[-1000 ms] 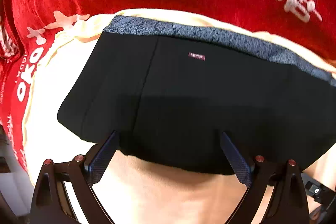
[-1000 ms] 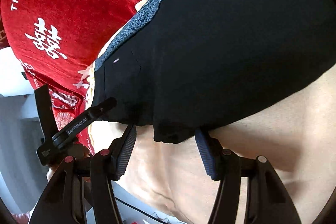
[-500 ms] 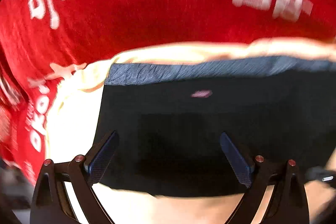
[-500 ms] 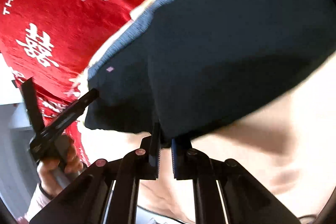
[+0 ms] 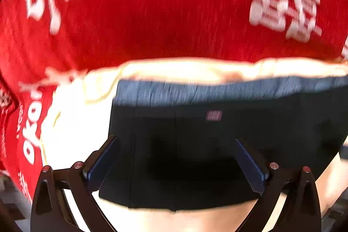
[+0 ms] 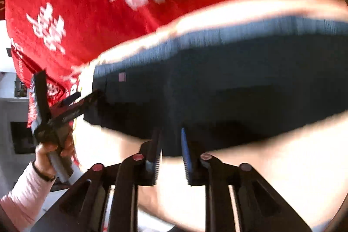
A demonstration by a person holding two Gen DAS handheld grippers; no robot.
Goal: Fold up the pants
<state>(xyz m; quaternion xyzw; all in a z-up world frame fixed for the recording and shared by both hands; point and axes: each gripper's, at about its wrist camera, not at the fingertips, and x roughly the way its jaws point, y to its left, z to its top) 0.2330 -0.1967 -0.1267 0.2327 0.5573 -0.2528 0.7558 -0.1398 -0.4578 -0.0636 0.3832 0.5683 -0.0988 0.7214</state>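
Left gripper (image 5: 176, 156) gapes wide over the folded black fabric pants (image 5: 217, 145); right gripper (image 6: 170, 149), lower centre, stands narrowly parted around their hem and could let it slip.

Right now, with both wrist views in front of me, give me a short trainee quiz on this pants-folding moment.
1. True or false: the left gripper has its jaws spread wide over the black pants.
2. Multiple choice: the pants lie directly on A) a red blanket, B) a cream sheet, C) bare wood.
3. Fill in: the small label below the grey waistband is ____ in colour.

Key: 1 true; 2 B; 3 pink.
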